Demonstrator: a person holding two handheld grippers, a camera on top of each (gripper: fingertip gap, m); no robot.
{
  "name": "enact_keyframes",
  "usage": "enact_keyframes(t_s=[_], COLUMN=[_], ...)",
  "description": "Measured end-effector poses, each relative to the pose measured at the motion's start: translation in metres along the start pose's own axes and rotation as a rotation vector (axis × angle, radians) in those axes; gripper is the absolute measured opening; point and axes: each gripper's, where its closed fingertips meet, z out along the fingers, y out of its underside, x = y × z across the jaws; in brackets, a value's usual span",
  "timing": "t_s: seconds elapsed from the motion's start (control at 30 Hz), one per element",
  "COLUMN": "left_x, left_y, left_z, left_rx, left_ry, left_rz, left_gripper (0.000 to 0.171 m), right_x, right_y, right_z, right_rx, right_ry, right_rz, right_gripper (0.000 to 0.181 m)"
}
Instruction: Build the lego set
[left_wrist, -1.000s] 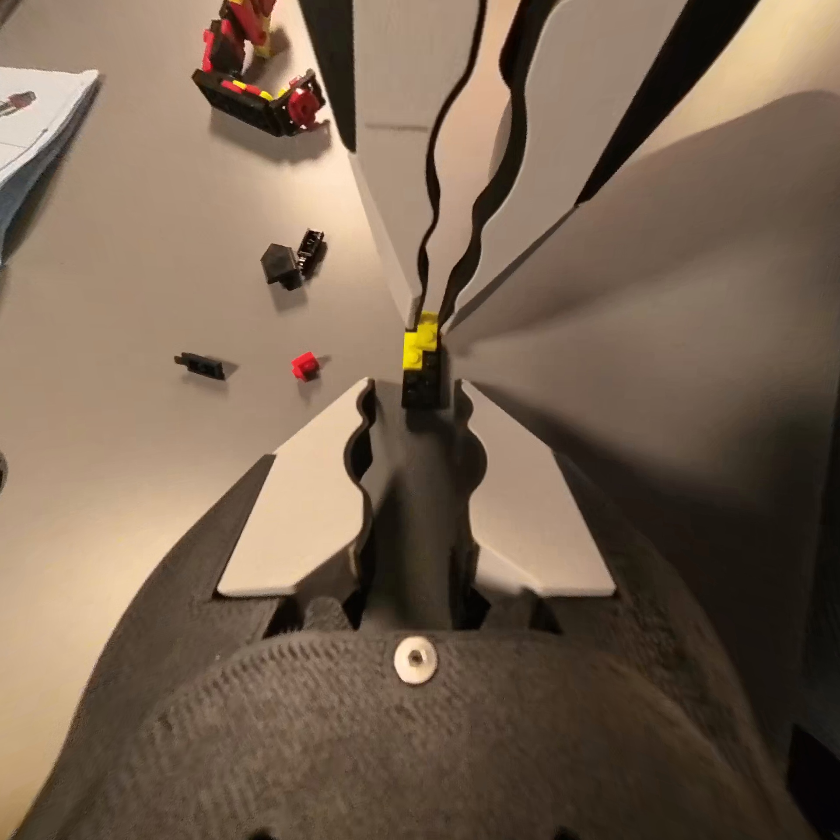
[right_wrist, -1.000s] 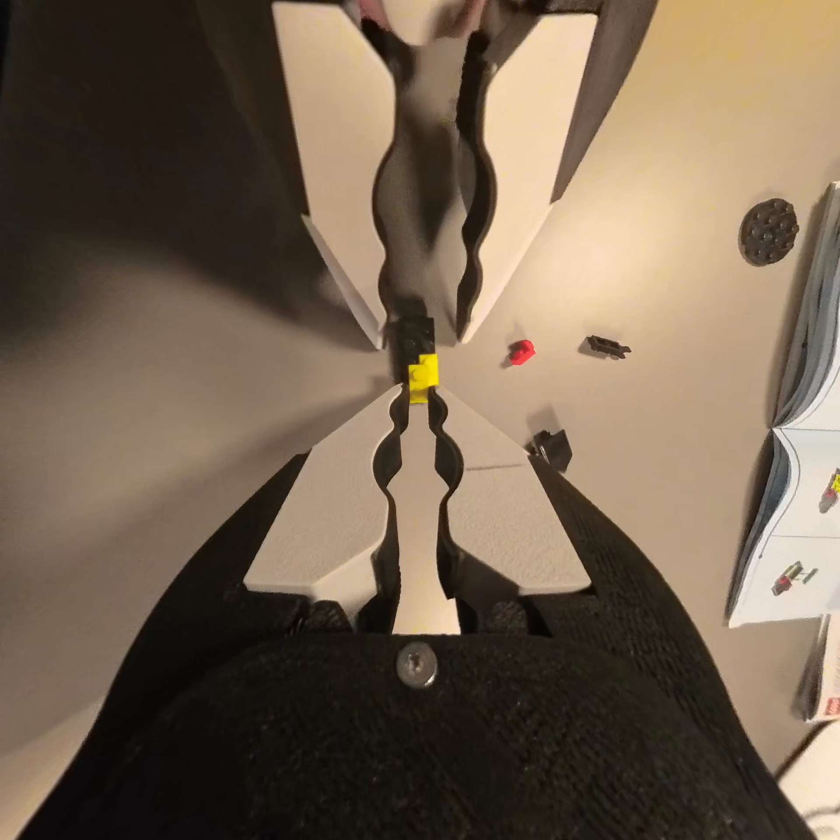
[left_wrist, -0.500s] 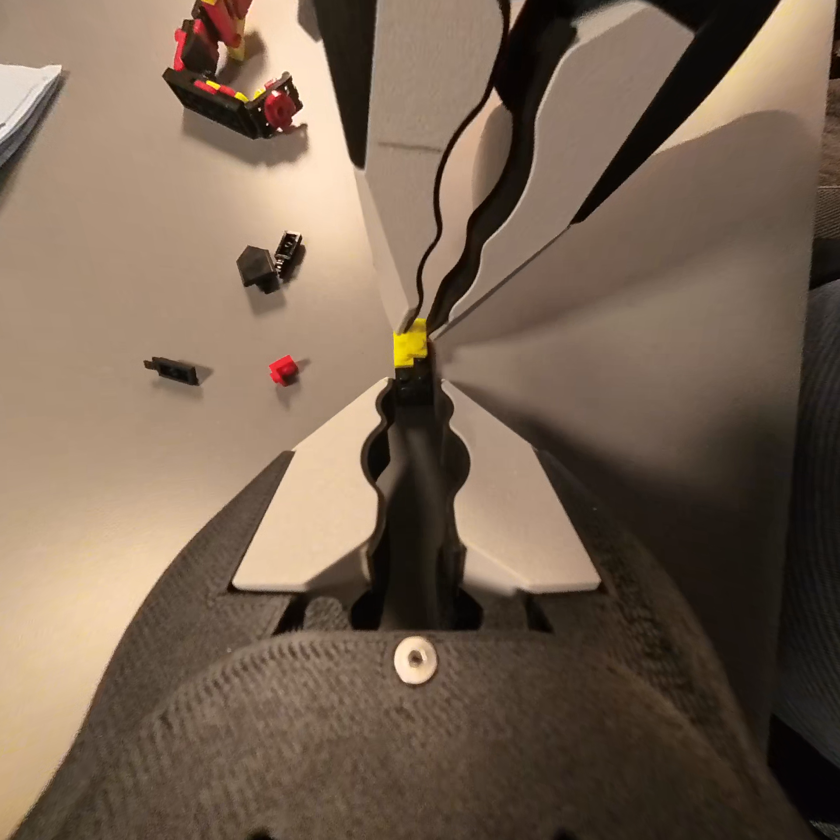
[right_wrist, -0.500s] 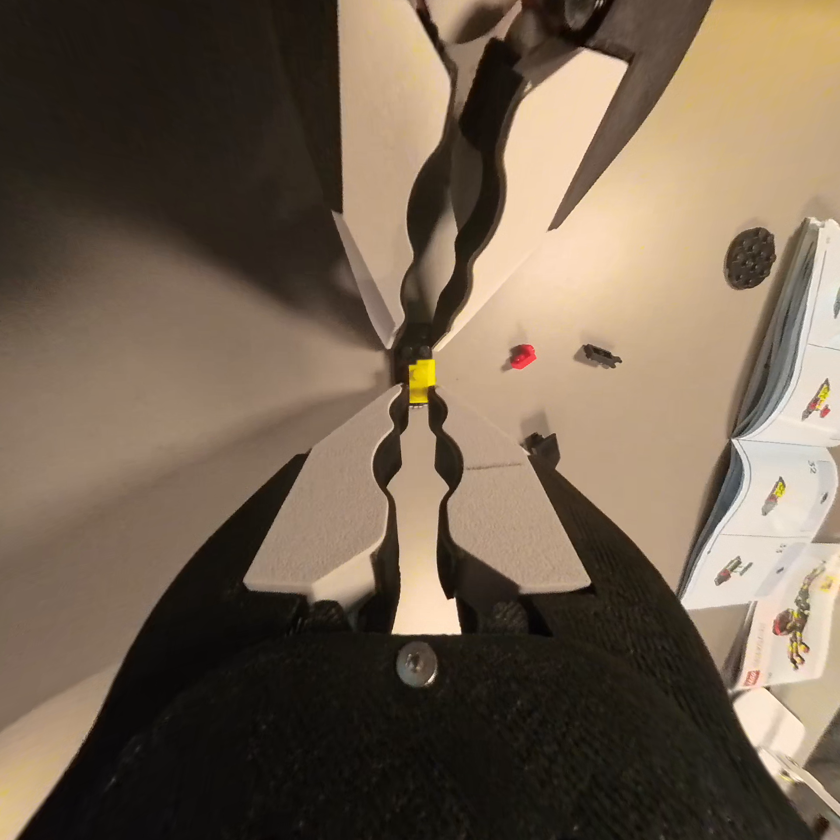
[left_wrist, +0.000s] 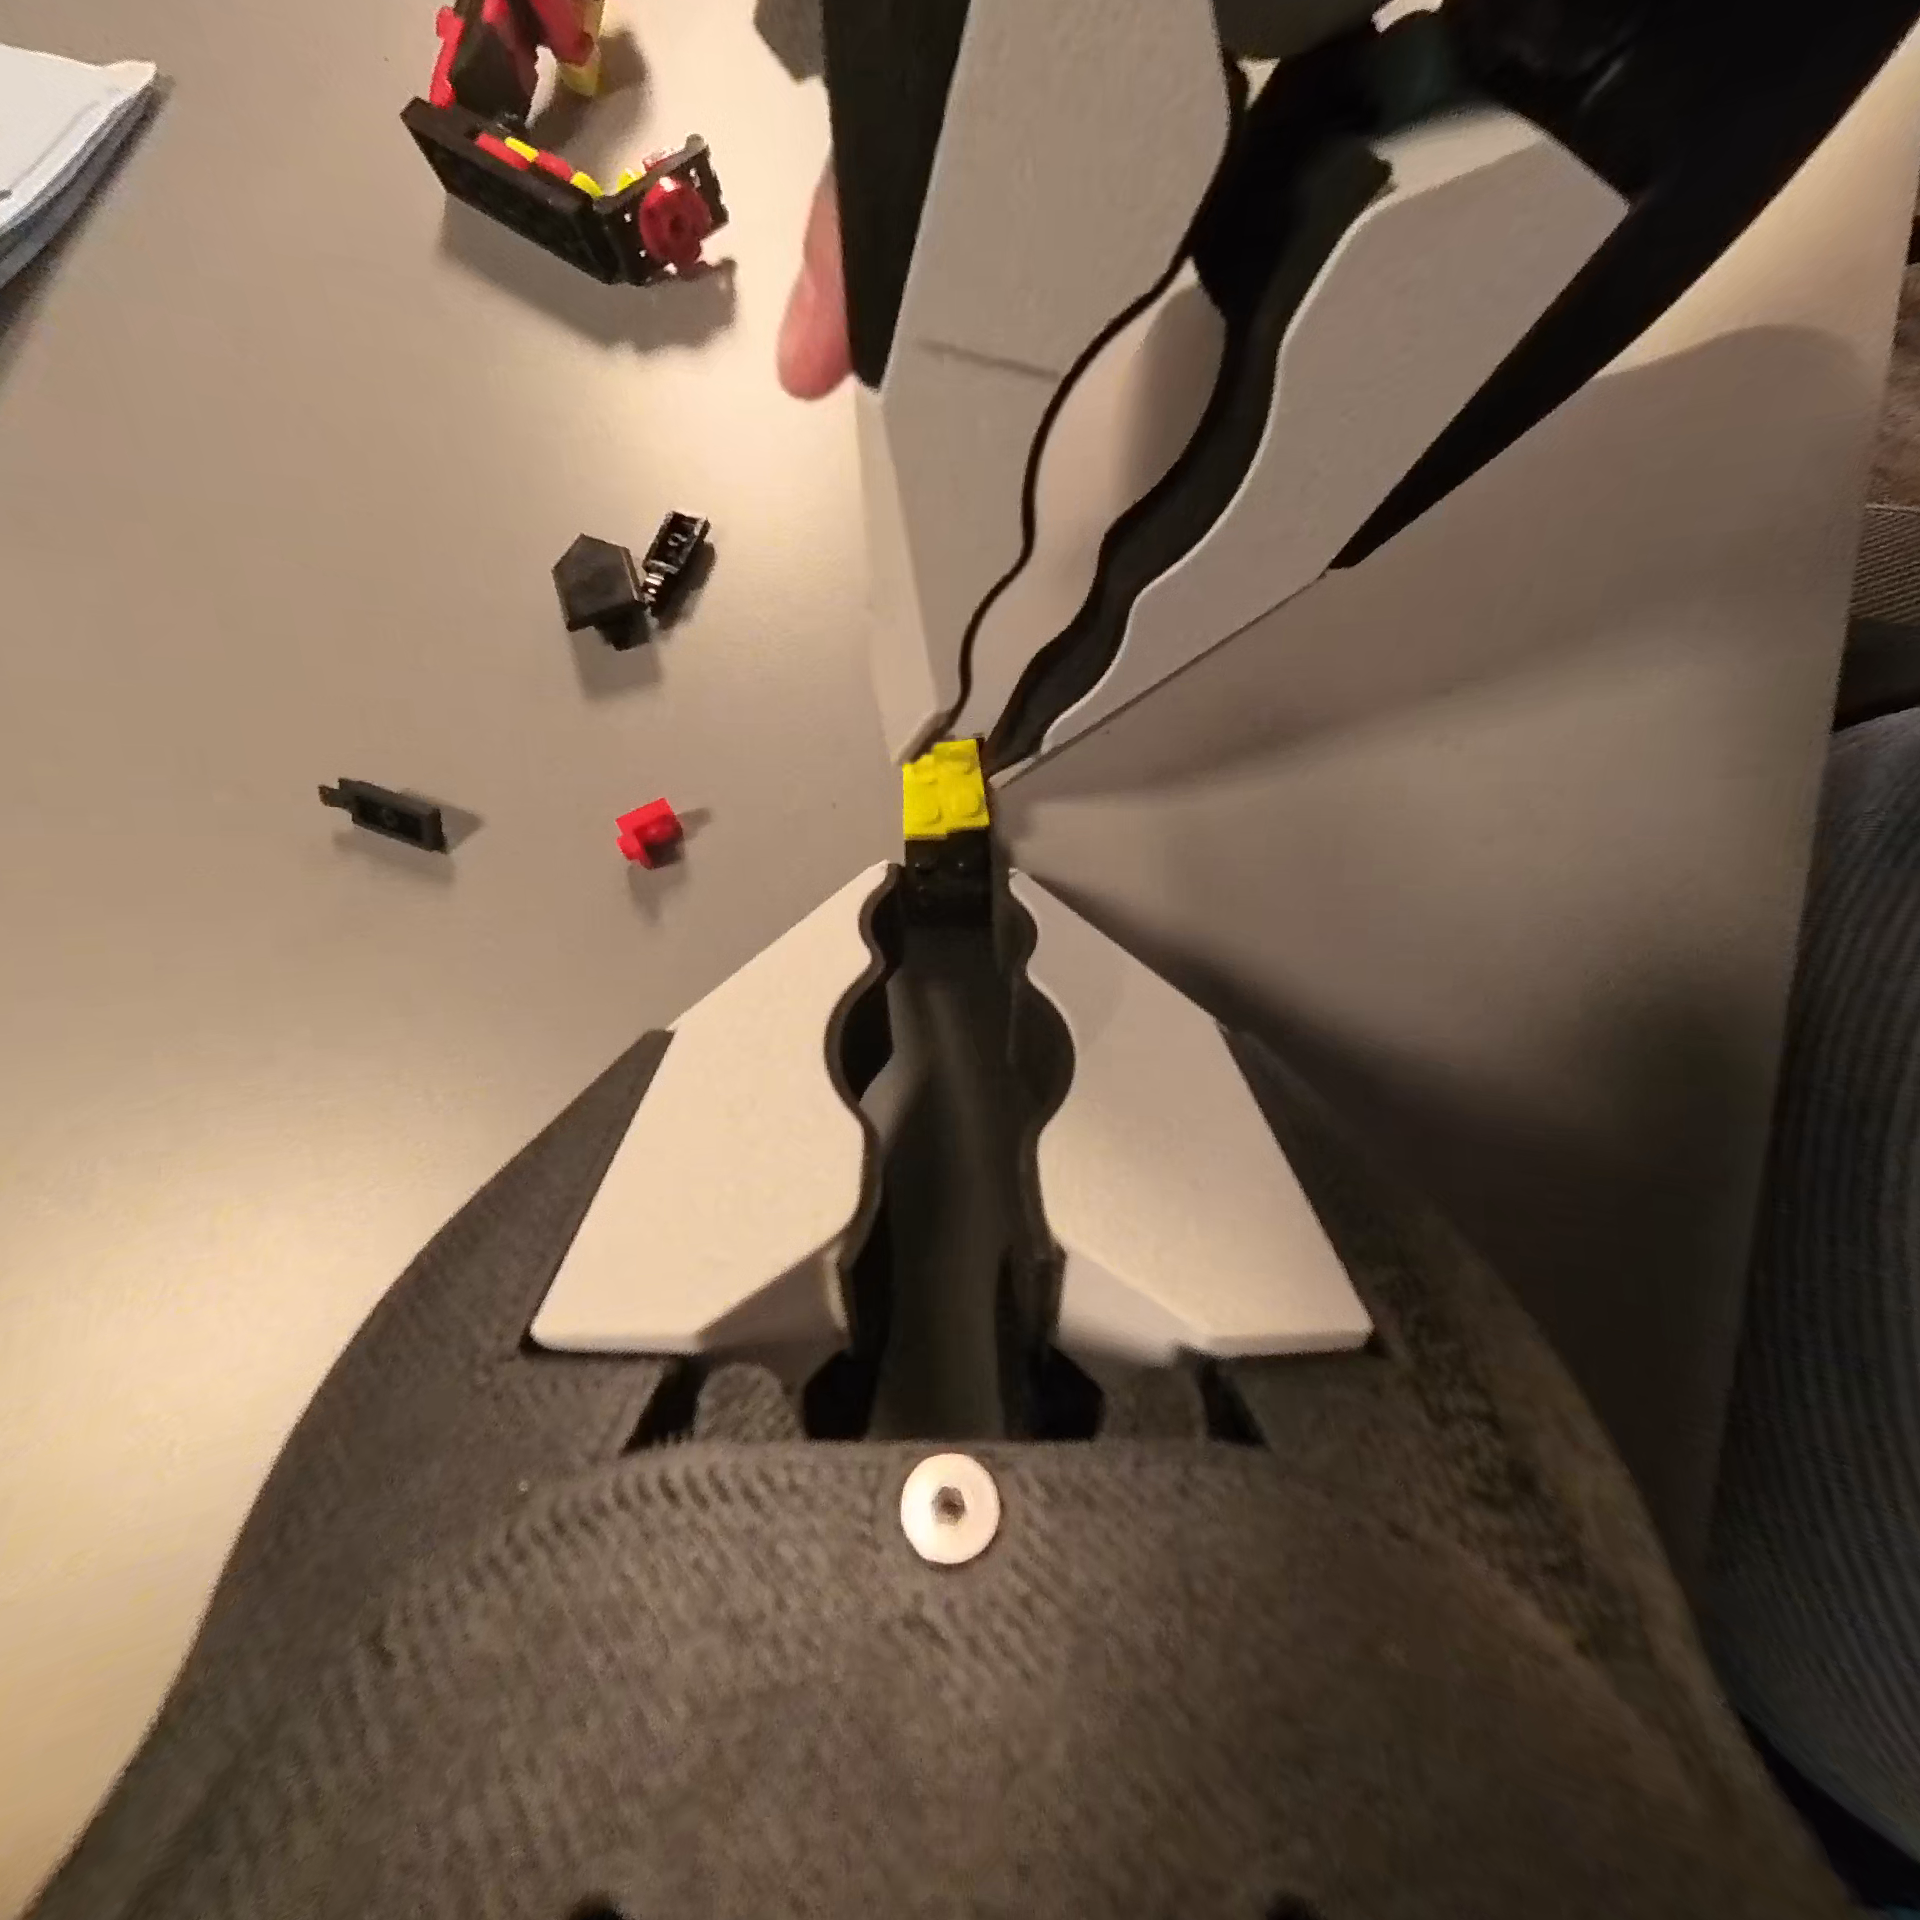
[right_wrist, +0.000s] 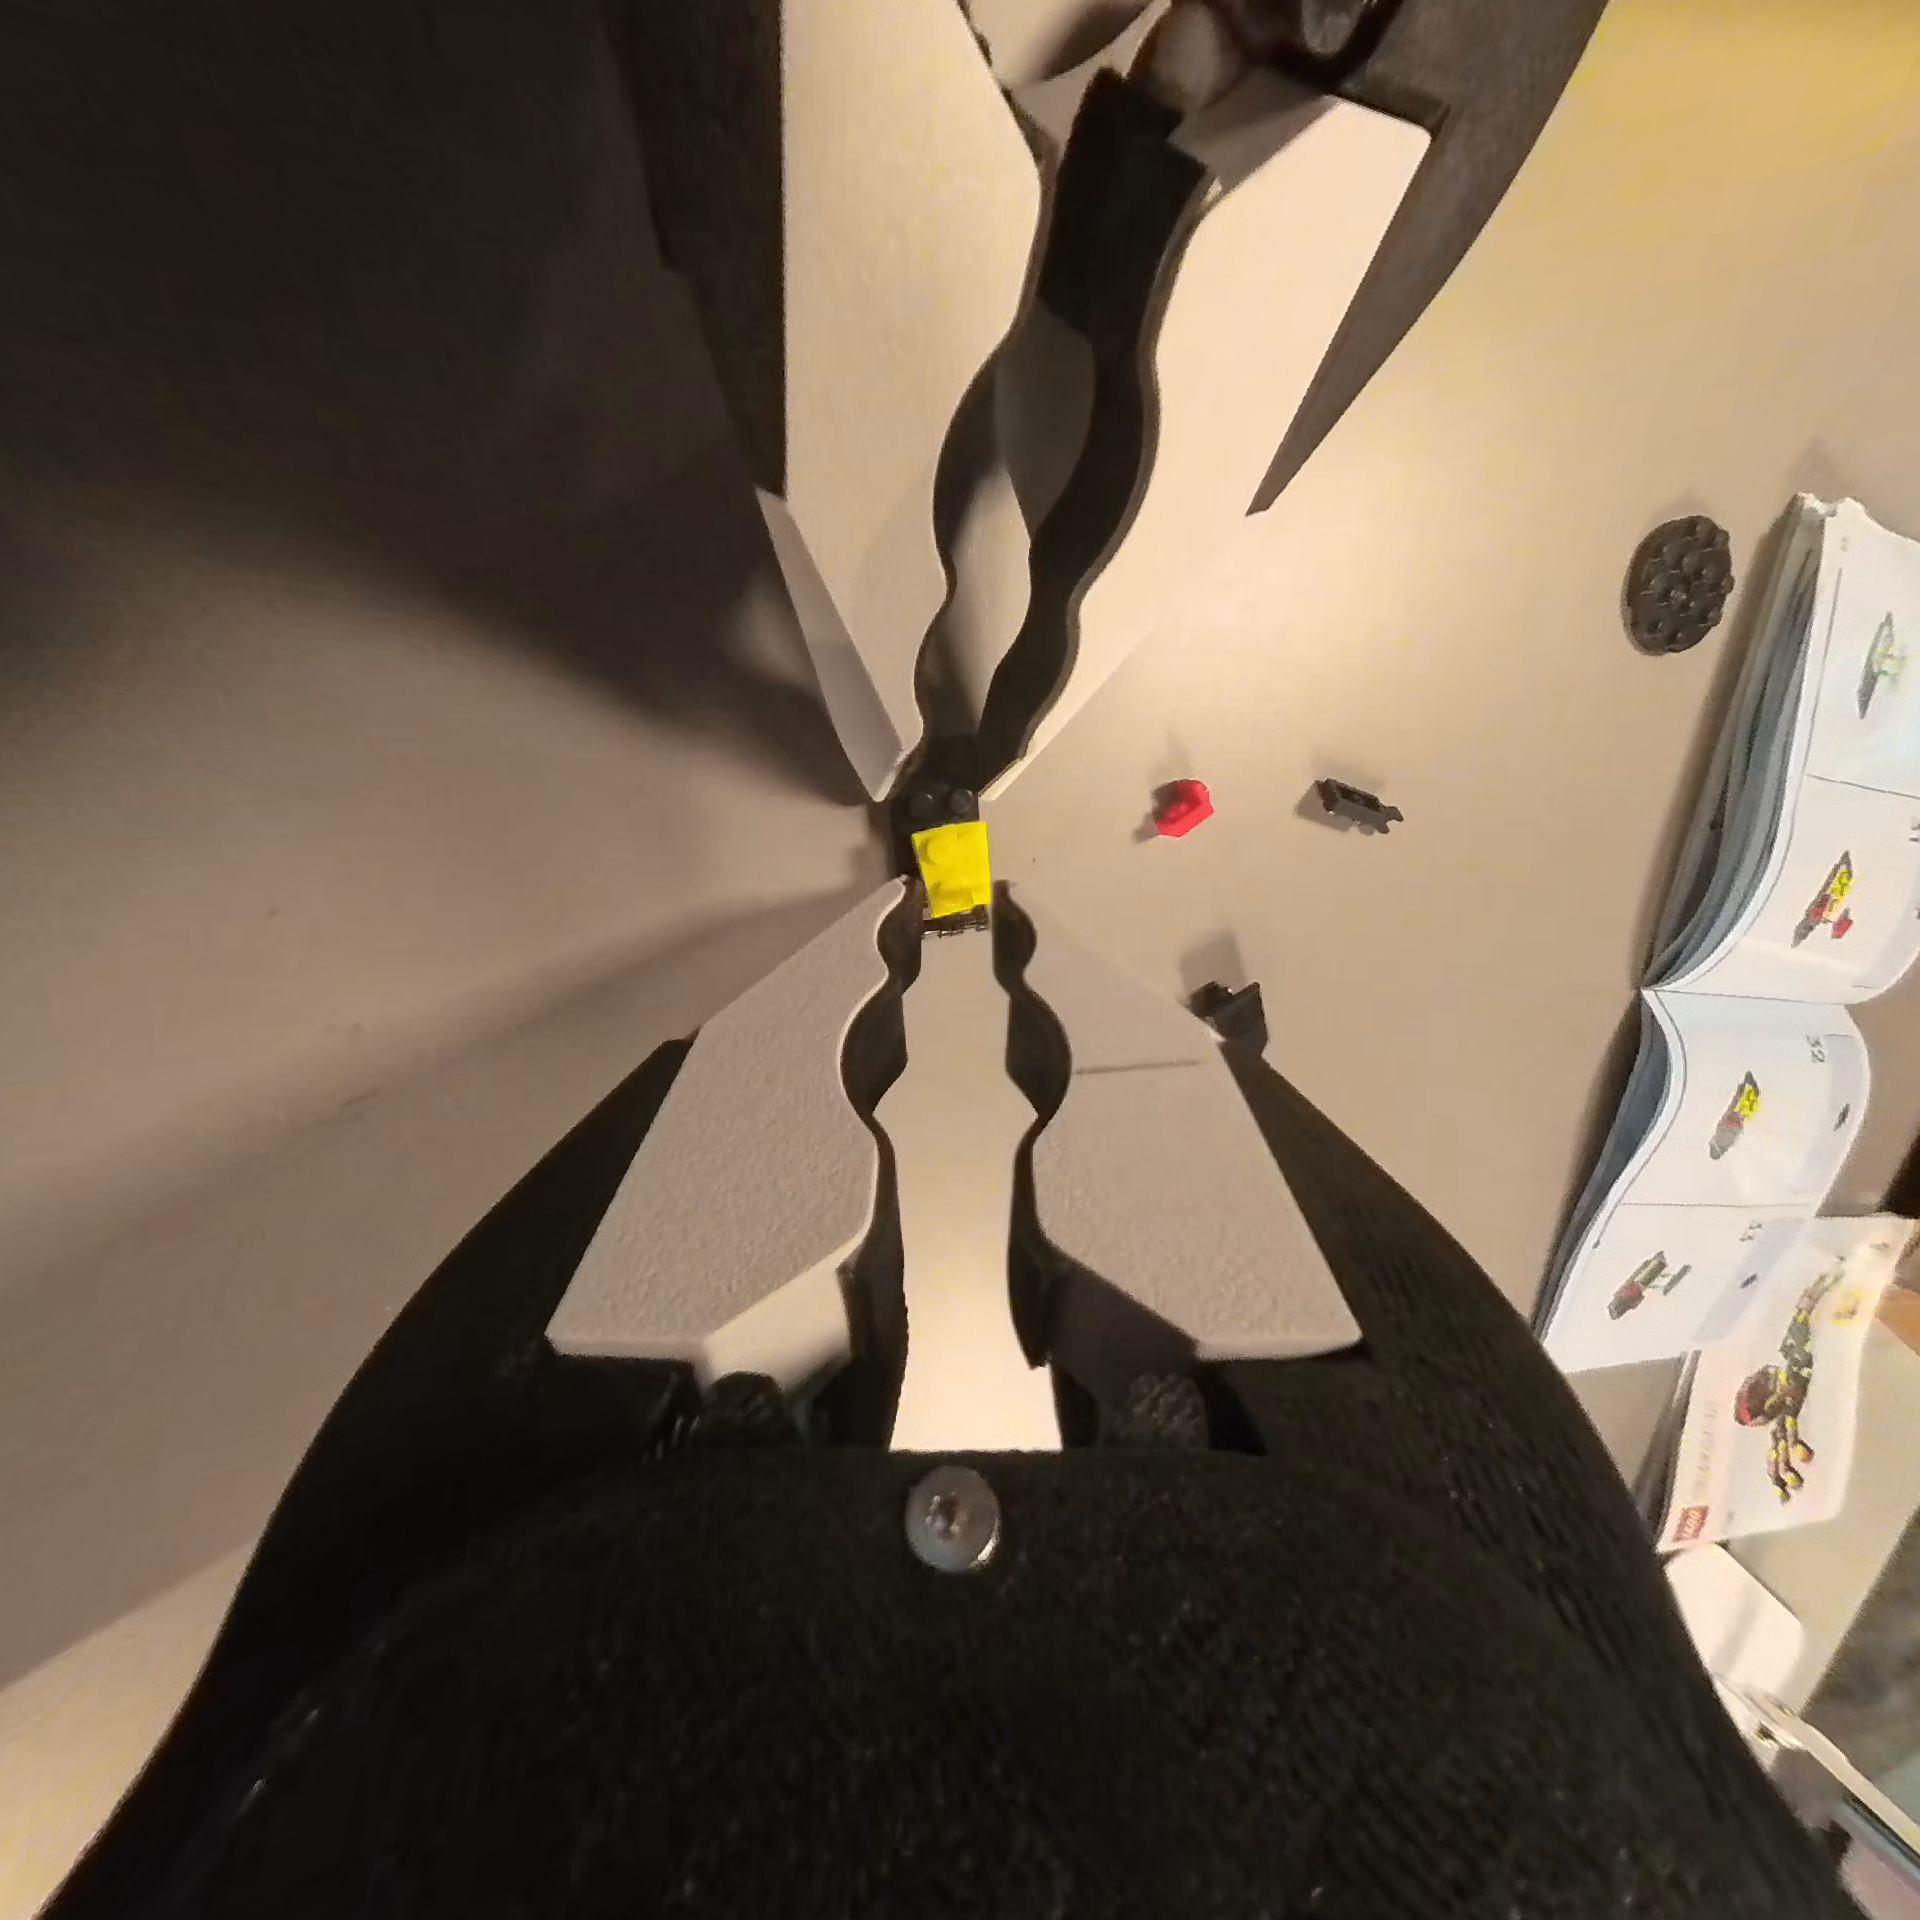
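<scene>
My left gripper (left_wrist: 948, 891) is shut on a small black plate (left_wrist: 948, 878), held above the beige table (left_wrist: 260, 1039). My right gripper (right_wrist: 951, 906) is shut on a yellow piece (right_wrist: 950, 860). The two grippers meet tip to tip, and the yellow piece (left_wrist: 943, 800) sits against the studded end of the black plate (right_wrist: 940, 800). The right gripper's fingers (left_wrist: 1039, 416) come in from the top of the left wrist view. The left gripper's fingers (right_wrist: 883, 468) come in from the top of the right wrist view.
On the table lie a red brick (left_wrist: 646, 831) (right_wrist: 1181, 808), a flat black piece (left_wrist: 390, 816) (right_wrist: 1351, 805), a black slope with a clip piece (left_wrist: 597, 587), and a red, black and yellow partial build (left_wrist: 571, 177). A round black plate (right_wrist: 1678, 584) and an open instruction booklet (right_wrist: 1766, 1039) lie at the right. Both grippers' tips are close together, under 4 cm apart. Left tips and right tips are each some 5 cm from the red brick (right_wrist: 1181, 808). It is also in sight in the left wrist view (left_wrist: 652, 832).
Both grippers stayed tip to tip and tilted a little. The yellow piece now lies squarer against the black plate. More of the booklet has come into the right wrist view.
</scene>
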Motion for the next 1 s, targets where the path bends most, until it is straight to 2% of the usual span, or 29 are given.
enact_keyframes(t_s=[0.17, 0.33, 0.57, 0.7, 0.77, 0.87, 1.0], left_x=[0.0, -0.001, -0.009, -0.009, -0.008, -0.008, -0.008], left_y=[0.0, -0.002, -0.003, -0.001, -0.001, -0.001, -0.001], left_z=[0.0, 0.0, 0.0, -0.001, -0.001, -0.001, -0.001], left_rx=[0.0, 0.019, 0.026, 0.013, 0.015, 0.021, 0.02], left_ry=[0.006, 0.024, 0.013, -0.016, -0.015, -0.015, -0.023], left_rz=[-0.015, -0.069, -0.116, -0.079, -0.081, -0.082, -0.075], left_gripper=[0.016, 0.016, 0.016, 0.016, 0.016, 0.016, 0.016], right_x=[0.004, 0.009, 0.001, -0.026, -0.03, -0.031, -0.034], right_y=[0.001, 0.01, 0.014, 0.008, 0.005, 0.001, 0.011], right_z=[-0.001, -0.004, -0.007, -0.013, -0.017, -0.016, -0.006], right_rx=[0.008, 0.015, 0.133, 0.278, 0.327, 0.351, 0.256], right_ry=[0.031, 0.12, 0.201, -0.042, -0.098, -0.07, 0.012], right_rz=[0.011, -0.01, 0.045, 0.29, 0.391, 0.496, 0.639], right_gripper=[0.019, 0.039, 0.039, 0.029, 0.026, 0.022, 0.023])
